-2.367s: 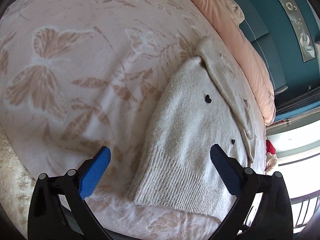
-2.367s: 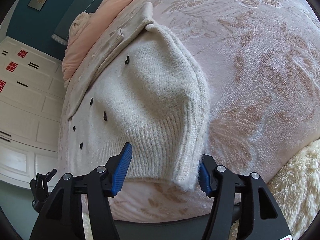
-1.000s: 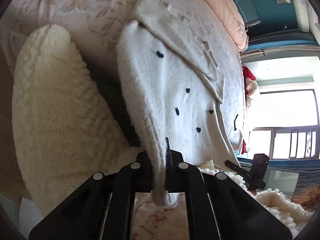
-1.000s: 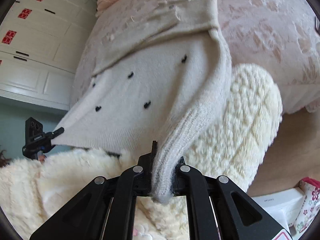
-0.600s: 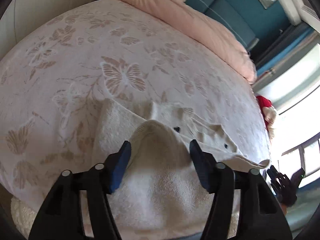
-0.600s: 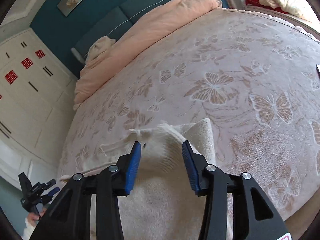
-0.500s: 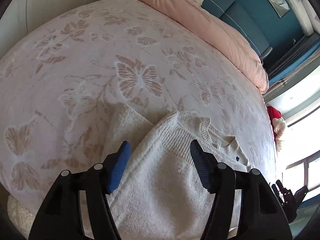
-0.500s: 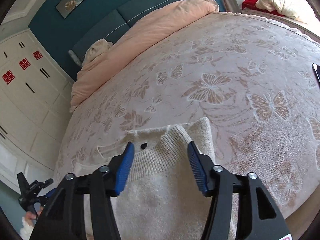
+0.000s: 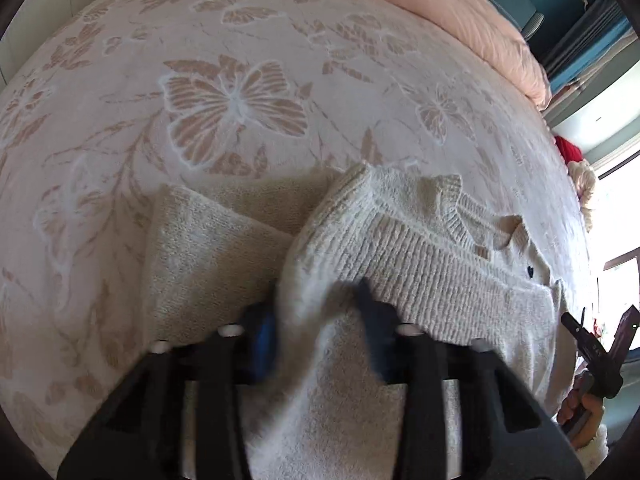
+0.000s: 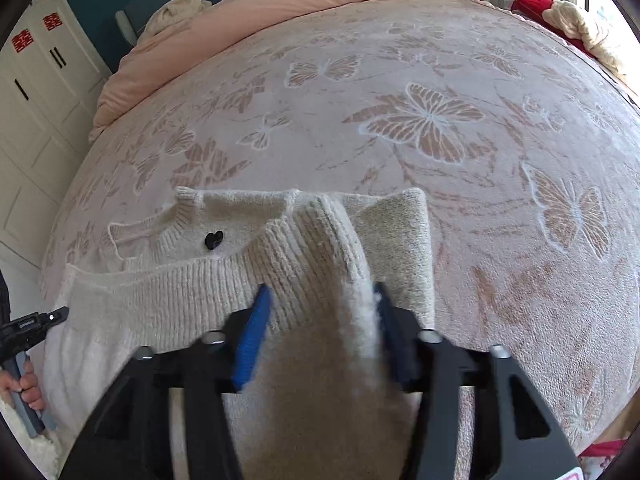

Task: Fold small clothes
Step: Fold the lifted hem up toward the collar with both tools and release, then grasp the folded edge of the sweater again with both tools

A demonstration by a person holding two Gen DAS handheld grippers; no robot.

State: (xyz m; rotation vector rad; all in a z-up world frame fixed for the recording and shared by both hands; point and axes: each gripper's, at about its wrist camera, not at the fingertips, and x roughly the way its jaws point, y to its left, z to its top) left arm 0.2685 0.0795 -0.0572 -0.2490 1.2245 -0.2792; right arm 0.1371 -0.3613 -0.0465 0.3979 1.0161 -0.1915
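One cream knit sweater (image 9: pixel 420 256) lies folded on the bed (image 9: pixel 224 60), w/ its ribbed hem doubled up toward the neckline; a small black heart (image 10: pixel 213 239) shows on the front just below the collar in the right wrist view. A plainer folded panel of the same knit sticks out beside the ribbed edge, flat on the butterfly-print bedspread. Left gripper (image 9: pixel 318 320) sits low at the near edge of the sweater, blue-padded fingers (image 9: pixel 264 336) spread w/ a fold of knit running between them; blurred, so can't tell if the pads actually touch the cloth. Right gripper (image 10: pixel 318 328) likewise: fingers (image 10: pixel 252 340) apart, a raised ridge of the ribbed hem passing between them, not pinched tight. Each view catches the other gripper's tip at the far side of the garment, w/ a hand (image 10: pixel 24 384) on its handle. Beyond, a peach duvet (image 10: pixel 280 4) bunched at the head of the bed, white wardrobe doors (image 10: pixel 36 80) and a teal wall.
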